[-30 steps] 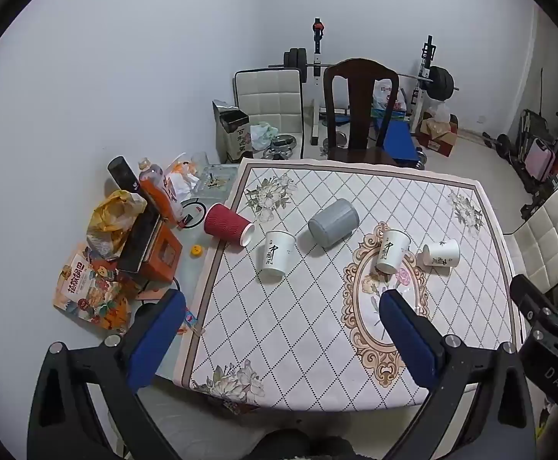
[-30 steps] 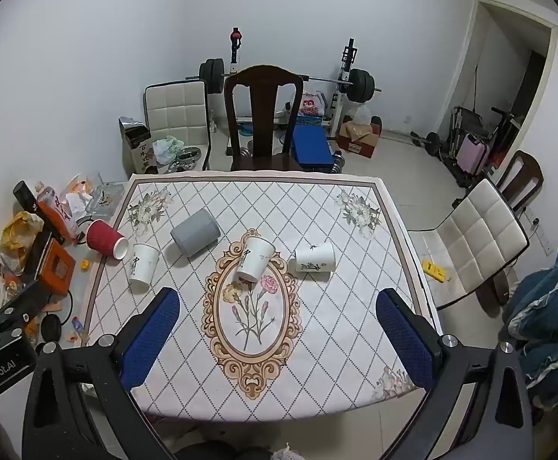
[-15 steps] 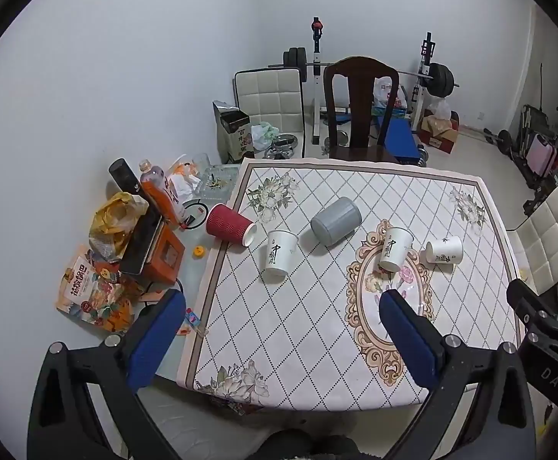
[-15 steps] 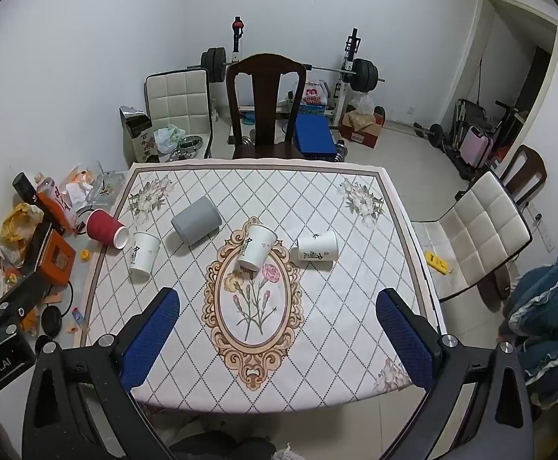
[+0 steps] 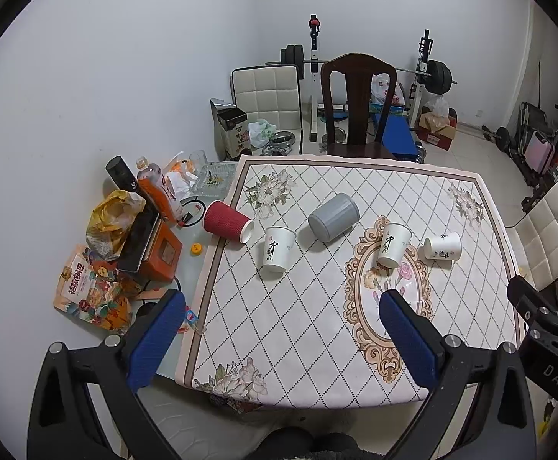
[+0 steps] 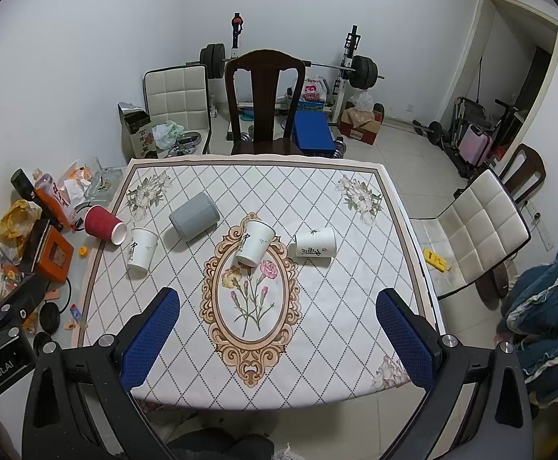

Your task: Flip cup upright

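Several cups lie on their sides on the patterned tablecloth [image 5: 317,306] [image 6: 317,199]: a red ribbed cup [image 5: 227,221] [image 6: 104,224] at the left edge, a white paper cup [image 5: 277,254] [image 6: 142,249], a grey cup [image 5: 333,220] [image 6: 194,215], a second white paper cup [image 5: 393,244] [image 6: 254,242] and a small white cup [image 5: 443,245] [image 6: 314,242]. My left gripper [image 5: 279,335] is open and empty, high above the table's near edge. My right gripper [image 6: 277,339] is also open and empty, high above the near edge.
Snack bags, an orange box [image 5: 160,255] and bottles clutter the glass strip left of the cloth. A dark wooden chair [image 6: 265,103] stands at the far side, a white chair [image 6: 478,230] on the right. Weights and boxes line the back wall.
Both cameras have shifted slightly, the table sitting a little lower and nearer in view. The cups have not moved. Both grippers stay open.
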